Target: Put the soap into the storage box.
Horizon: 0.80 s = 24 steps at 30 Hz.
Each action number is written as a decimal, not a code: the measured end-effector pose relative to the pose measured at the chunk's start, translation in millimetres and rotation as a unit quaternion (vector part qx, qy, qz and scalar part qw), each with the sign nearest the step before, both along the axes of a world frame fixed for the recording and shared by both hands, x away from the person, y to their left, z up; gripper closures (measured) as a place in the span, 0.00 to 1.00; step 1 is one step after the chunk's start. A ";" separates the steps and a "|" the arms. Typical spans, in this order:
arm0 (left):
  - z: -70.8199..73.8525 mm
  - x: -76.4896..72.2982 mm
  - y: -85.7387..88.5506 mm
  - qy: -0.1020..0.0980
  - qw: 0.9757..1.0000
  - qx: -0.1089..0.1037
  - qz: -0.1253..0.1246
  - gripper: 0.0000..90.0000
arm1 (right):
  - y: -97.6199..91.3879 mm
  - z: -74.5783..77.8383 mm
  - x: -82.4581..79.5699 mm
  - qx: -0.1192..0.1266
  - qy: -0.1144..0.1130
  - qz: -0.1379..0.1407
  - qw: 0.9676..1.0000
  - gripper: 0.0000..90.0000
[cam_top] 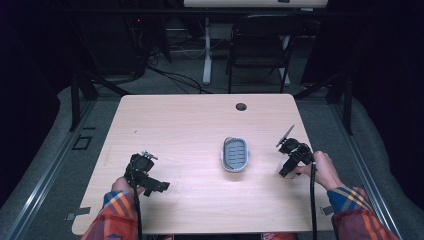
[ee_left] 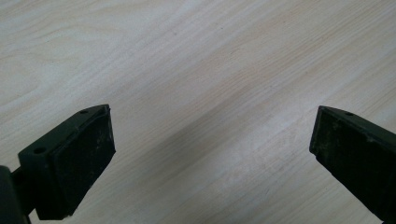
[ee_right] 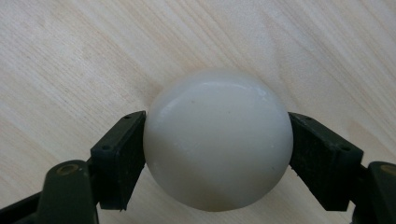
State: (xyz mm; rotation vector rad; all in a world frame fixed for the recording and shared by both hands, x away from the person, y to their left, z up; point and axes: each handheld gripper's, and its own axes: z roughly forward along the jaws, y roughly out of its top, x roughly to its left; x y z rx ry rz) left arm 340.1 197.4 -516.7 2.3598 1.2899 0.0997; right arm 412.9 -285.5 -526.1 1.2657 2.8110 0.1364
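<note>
table [cam_top: 180, 120] far half: bare | centre: grey tray [cam_top: 235, 154] (sole obstacle) | flanks: open wood

A pale wood-grain tabletop [cam_top: 175, 120] had a small round dark hole [cam_top: 241, 106] near its far edge. Beyond it, on grey floor [cam_top: 45, 150], stood a black folding chair [cam_top: 257, 47], a white table leg [cam_top: 206, 50] and loose dark cables [cam_top: 175, 77].

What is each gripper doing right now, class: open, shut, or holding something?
Left gripper: open, jaws wide apart over bare table.
Right gripper: shut on a white rounded object, likely soap.
</note>
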 end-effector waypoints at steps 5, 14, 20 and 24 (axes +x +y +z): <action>-0.3 -0.1 0.1 -0.002 1.000 -0.002 0.001 0.00 | 1.2 1.4 -0.4 -0.002 0.000 0.004 1.000 0.26; -0.2 -0.2 0.2 -0.002 1.000 -0.002 0.000 0.00 | 7.6 5.6 1.3 -0.014 0.006 0.018 1.000 0.26; -0.1 -0.2 0.4 -0.002 1.000 -0.002 0.000 0.00 | 12.0 5.3 1.5 -0.008 -0.003 0.025 1.000 0.26; -0.1 -0.2 0.3 -0.001 1.000 -0.002 0.000 0.00 | 14.8 8.9 1.9 -0.009 0.003 0.019 1.000 0.26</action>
